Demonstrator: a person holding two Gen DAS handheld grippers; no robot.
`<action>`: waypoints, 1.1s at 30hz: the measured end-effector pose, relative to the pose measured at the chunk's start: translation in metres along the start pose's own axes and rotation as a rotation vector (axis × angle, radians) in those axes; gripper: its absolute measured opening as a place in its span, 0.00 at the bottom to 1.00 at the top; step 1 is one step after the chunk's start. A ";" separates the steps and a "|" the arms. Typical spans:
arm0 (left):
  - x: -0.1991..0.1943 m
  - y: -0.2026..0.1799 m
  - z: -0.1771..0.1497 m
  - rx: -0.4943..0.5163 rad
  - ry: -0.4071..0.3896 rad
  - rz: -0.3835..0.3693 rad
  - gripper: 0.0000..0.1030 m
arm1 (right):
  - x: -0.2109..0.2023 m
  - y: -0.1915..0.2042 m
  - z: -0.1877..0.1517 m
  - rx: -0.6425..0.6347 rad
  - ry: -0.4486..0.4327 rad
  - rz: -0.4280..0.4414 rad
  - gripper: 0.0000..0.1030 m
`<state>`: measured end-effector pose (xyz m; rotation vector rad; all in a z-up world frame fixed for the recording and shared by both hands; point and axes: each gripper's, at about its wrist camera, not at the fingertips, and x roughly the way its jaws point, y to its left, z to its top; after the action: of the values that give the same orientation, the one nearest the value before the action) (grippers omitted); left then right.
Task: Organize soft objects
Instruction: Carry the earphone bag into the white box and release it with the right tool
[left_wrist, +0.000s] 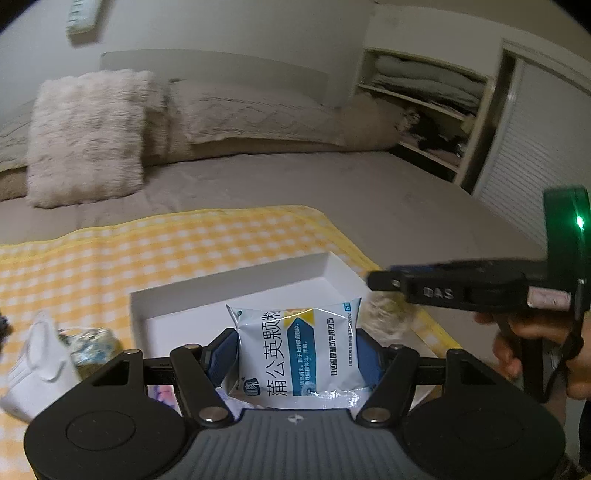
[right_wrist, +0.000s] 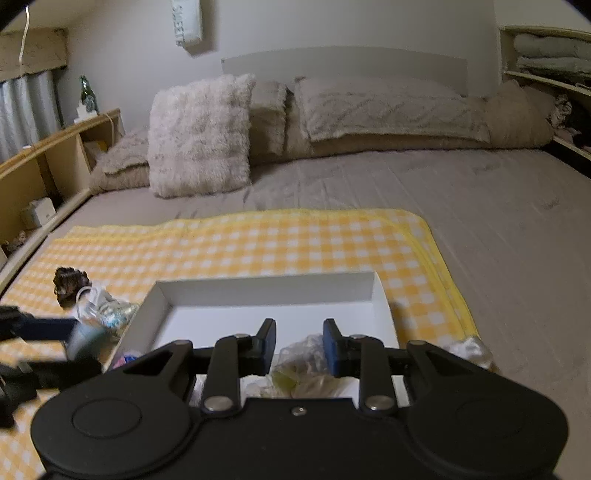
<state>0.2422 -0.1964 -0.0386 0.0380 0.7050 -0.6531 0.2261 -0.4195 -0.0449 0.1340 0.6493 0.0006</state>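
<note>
Left wrist view is showing the left gripper (left_wrist: 297, 354) squeezing a white and blue packet (left_wrist: 295, 350) between its jaws, so the packet is standing up over the white box (left_wrist: 236, 291). At 3 o'clock the right gripper (left_wrist: 376, 280) is reaching in. Right wrist view is showing the right gripper (right_wrist: 298, 347) with its jaws fairly narrow, and a crinkly clear bag (right_wrist: 303, 365) is sitting between them; whether they are pinching it is hard to tell. Both are over the yellow checked cloth (right_wrist: 258, 243) on the bed (right_wrist: 498, 206).
</note>
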 end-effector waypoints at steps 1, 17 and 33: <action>0.004 -0.003 -0.001 0.011 0.003 -0.007 0.66 | 0.003 0.001 0.000 -0.009 0.001 0.004 0.27; 0.067 -0.039 -0.023 0.572 0.033 -0.135 0.66 | 0.015 -0.023 -0.027 0.047 0.201 0.080 0.14; 0.100 -0.041 -0.041 0.850 0.071 -0.237 0.66 | 0.031 -0.042 -0.049 -0.044 0.343 -0.027 0.15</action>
<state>0.2523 -0.2737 -0.1240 0.7733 0.4591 -1.1473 0.2195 -0.4539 -0.1081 0.0834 0.9927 0.0122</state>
